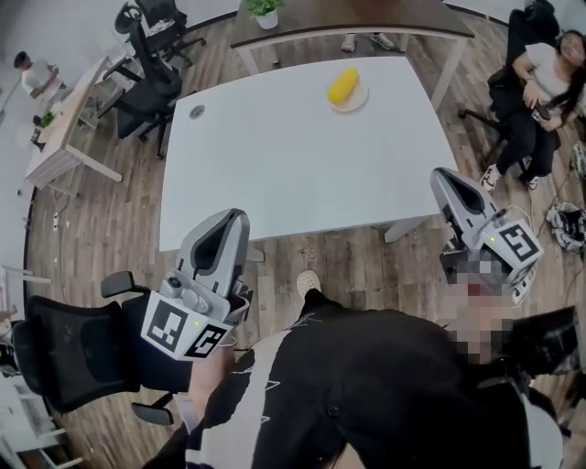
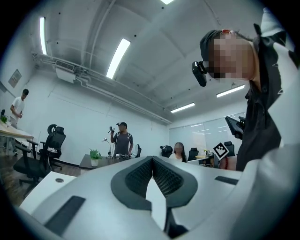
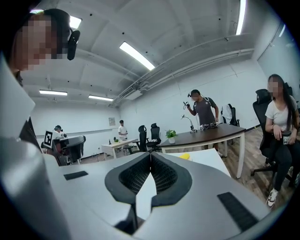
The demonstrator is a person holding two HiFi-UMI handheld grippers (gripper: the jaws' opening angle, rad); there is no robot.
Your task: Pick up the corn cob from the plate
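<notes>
A yellow corn cob (image 1: 343, 85) is lying on a small pale plate (image 1: 353, 104). The plate is sitting on a white counter (image 1: 293, 156), close to its far edge and toward the far right corner. Nothing is touching the cob. In the right gripper view the cob (image 3: 185, 156) is showing as a small yellow shape just above the tongs, far off.

The left tongs (image 1: 234, 217) are hovering off the counter's near edge, by the near left corner, well apart from the plate. In the left gripper view these tongs (image 2: 151, 159) are pressing together at the tips, with nothing between the ribbed pads.

The right tongs (image 1: 443, 174) are hovering just outside the counter's right edge, near the near right corner, also well apart from the cob. In the right gripper view they (image 3: 150, 155) are likewise closing tip to tip on nothing.

Beyond the counter's far edge a brown desk (image 1: 366, 16) is carrying a potted plant (image 1: 265, 11). A person (image 1: 542, 87) is sitting in an office chair off the far right corner. Black office chairs (image 1: 151, 73) are standing off the far left corner.
</notes>
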